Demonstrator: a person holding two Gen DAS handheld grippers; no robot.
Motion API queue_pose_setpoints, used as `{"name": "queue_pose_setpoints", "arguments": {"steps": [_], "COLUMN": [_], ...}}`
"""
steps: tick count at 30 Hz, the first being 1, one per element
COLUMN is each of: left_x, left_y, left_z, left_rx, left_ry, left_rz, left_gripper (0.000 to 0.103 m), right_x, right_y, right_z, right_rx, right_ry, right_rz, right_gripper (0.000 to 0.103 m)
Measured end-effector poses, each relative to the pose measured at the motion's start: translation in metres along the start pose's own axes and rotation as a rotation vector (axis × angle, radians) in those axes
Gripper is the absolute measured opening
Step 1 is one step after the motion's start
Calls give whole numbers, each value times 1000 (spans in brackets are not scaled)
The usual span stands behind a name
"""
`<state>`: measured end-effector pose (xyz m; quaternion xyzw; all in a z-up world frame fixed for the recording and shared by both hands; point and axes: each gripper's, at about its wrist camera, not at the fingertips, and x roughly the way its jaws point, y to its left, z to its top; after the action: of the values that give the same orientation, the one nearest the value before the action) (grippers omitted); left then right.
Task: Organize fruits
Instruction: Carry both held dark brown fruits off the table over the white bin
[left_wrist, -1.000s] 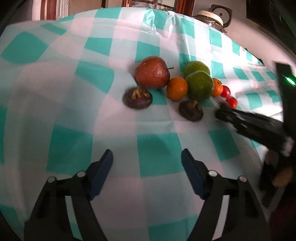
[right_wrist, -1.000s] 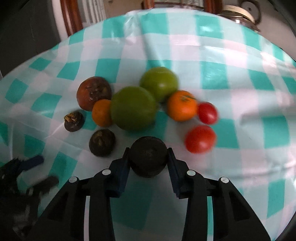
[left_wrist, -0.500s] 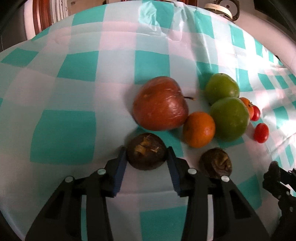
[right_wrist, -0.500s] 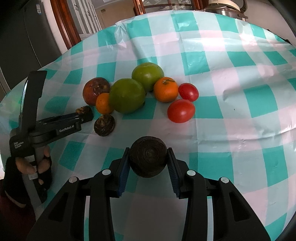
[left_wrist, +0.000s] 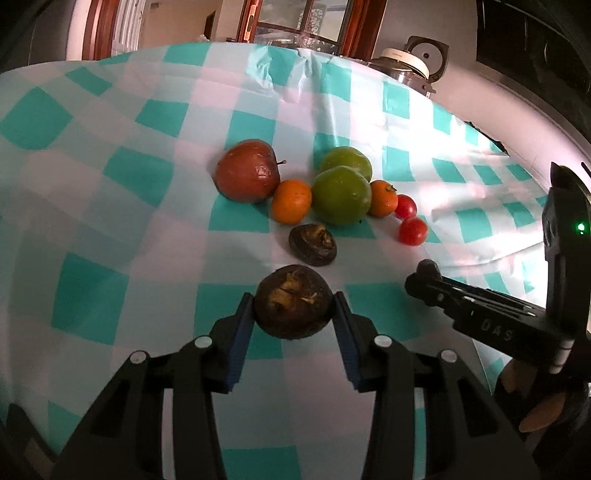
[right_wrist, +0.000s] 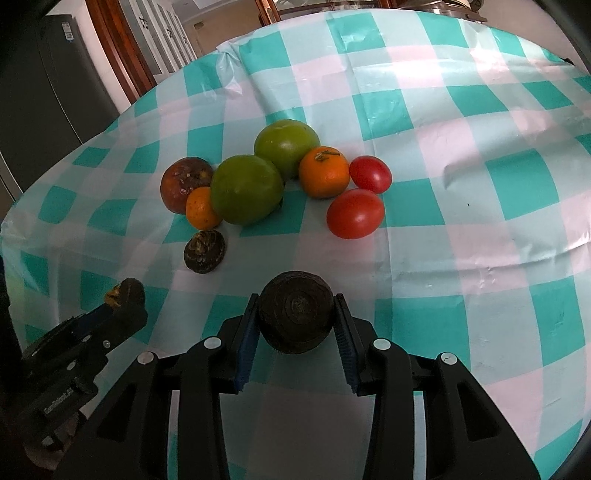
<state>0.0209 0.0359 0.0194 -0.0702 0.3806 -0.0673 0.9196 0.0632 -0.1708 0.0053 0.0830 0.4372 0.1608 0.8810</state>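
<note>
We had a dark brown fruit (left_wrist: 291, 306) clamped between the left gripper (left_wrist: 293, 314) pads, and a second dark round fruit (right_wrist: 295, 312) pinched in the right gripper (right_wrist: 295, 317); both were held above the checked tablecloth (right_wrist: 461, 155). On the cloth, a third dark fruit (right_wrist: 204, 251) lay just beside the cluster: a reddish-brown apple (left_wrist: 247, 171), two green fruits (right_wrist: 246, 189), two oranges (right_wrist: 324, 171) and two red tomatoes (right_wrist: 355, 213). We saw no container.
</note>
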Motion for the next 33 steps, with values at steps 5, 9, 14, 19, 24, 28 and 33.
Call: {"name": "queue_pose_setpoints", "arguments": {"steps": [5, 9, 14, 19, 24, 28, 33], "left_x": [6, 11, 13, 16, 12, -11, -55], "left_y": [16, 19, 25, 26, 22, 15, -22], "left_z": [0, 0, 2, 2, 4, -9, -57], "left_rx": [-66, -85, -117, -113, -108, -113, -23], "left_ry": [20, 33, 31, 33, 11, -20, -16], "left_rz": [-5, -24, -30, -34, -52, -39, -81], "left_gripper": [43, 43, 43, 43, 43, 43, 43], "right_x": [1, 1, 2, 3, -4, -35, -97], "right_y": [-1, -1, 0, -10, -14, -10, 11], "right_z": [0, 0, 0, 1, 1, -27, -92], "right_rx": [10, 10, 19, 82, 108, 172, 78], "right_ry": [-6, -8, -10, -20, -54, -76, -122], "right_rz": [9, 8, 13, 76, 80, 36, -45], "right_gripper": [39, 39, 39, 39, 39, 39, 39]}}
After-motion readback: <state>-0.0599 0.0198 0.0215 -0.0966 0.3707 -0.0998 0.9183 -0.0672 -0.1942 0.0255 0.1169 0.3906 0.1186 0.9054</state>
